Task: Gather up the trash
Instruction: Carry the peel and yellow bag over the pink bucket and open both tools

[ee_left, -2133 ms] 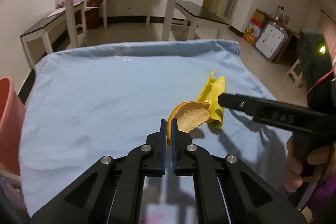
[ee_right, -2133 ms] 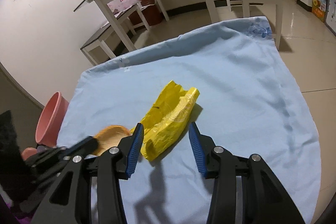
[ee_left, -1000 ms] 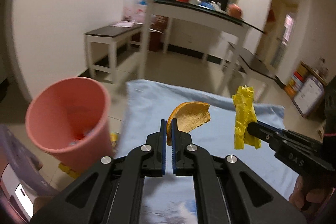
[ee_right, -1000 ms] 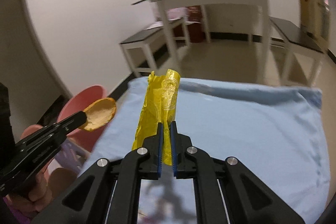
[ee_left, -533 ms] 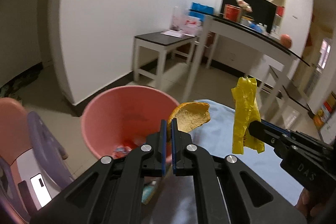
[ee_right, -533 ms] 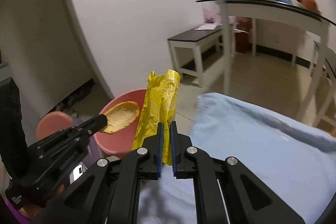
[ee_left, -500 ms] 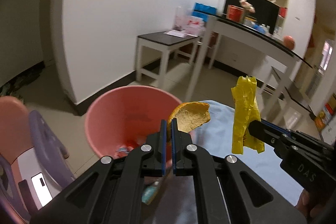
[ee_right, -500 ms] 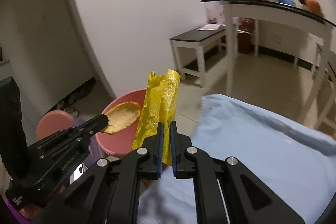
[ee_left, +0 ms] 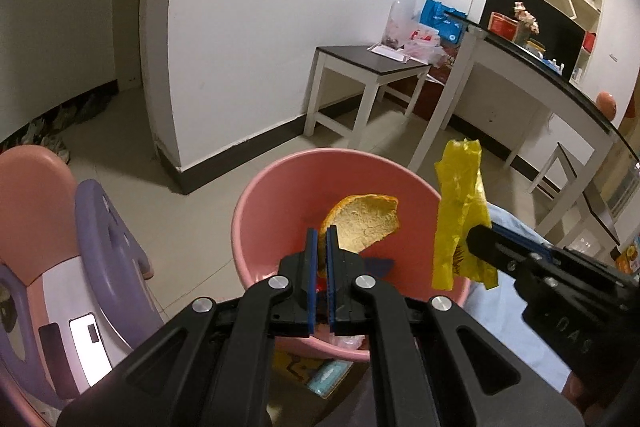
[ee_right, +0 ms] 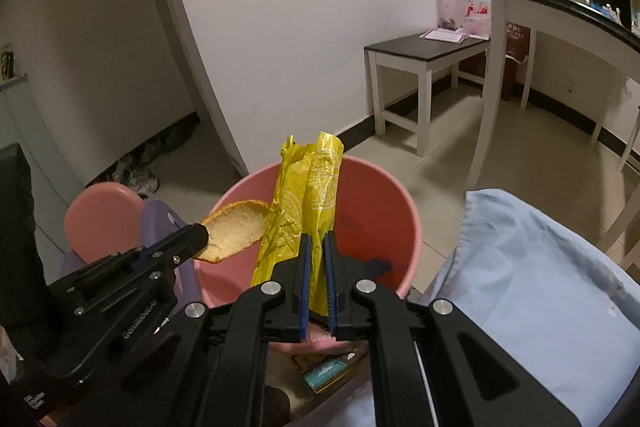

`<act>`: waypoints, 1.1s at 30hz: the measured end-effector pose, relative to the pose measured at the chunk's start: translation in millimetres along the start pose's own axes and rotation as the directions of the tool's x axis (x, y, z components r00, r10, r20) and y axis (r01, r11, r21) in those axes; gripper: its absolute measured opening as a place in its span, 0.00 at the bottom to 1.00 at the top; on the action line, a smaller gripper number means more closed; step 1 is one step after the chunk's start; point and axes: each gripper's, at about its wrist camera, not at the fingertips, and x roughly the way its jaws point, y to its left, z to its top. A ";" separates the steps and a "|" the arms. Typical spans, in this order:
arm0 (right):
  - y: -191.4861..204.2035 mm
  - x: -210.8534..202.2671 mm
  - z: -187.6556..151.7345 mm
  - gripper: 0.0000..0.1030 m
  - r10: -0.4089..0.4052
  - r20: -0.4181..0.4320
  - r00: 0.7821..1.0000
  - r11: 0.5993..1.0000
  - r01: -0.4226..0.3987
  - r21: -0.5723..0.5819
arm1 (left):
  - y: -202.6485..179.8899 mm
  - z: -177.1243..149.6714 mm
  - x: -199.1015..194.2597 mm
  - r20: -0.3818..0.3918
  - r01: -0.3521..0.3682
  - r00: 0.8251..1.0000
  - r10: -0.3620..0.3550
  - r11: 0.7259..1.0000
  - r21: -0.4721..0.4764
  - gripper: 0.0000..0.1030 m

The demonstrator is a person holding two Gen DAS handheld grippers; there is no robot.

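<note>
Left gripper (ee_left: pixel 319 247): blue pads pressed together on the lower edge of a curved orange peel (ee_left: pixel 362 223), which stands up clear of the jaws. Right gripper (ee_right: pixel 314 255): likewise pinched tight on a crumpled yellow wrapper (ee_right: pixel 304 203), most of it rising above the pads.

Change noted: two seconds ago both items lay on the blue cloth (ee_right: pixel 532 267). They have since been lifted and carried left, and the pink bin (ee_left: pixel 256 199), previously at the left margin of both views, now sits directly behind both items. In my judgement the carry is all but done and release is the step in hand.

Clearances: seen from the left wrist, the peel sits over the bin's mouth, well inside the rim. The wrapper hangs close to the right rim, with the cloth edge just to its right. A light wrapper could drift onto that edge; a slight shift further left before release would be prudent. A purple-and-pink child's chair (ee_left: pixel 100 239) stands just left of the bin. Some litter already lies on the floor against the bin's near side. The two tools are near each other but apart.
</note>
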 end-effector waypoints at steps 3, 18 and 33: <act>1.2 11.4 -0.5 0.06 -0.006 -0.018 1.000 1.000 0.005 -0.007 | 7.2 1.3 6.7 -0.007 -0.003 1.000 0.003 1.000 -0.007 0.03; 4.1 48.2 -0.8 0.07 -0.015 -0.078 0.997 1.000 0.014 -0.017 | 16.9 4.4 31.7 -0.042 -0.041 0.998 0.040 0.999 -0.016 0.03; 3.6 46.2 -1.3 0.11 -0.009 -0.073 0.997 1.000 0.008 -0.018 | 18.6 3.7 34.1 -0.058 -0.059 0.997 0.057 0.998 -0.018 0.04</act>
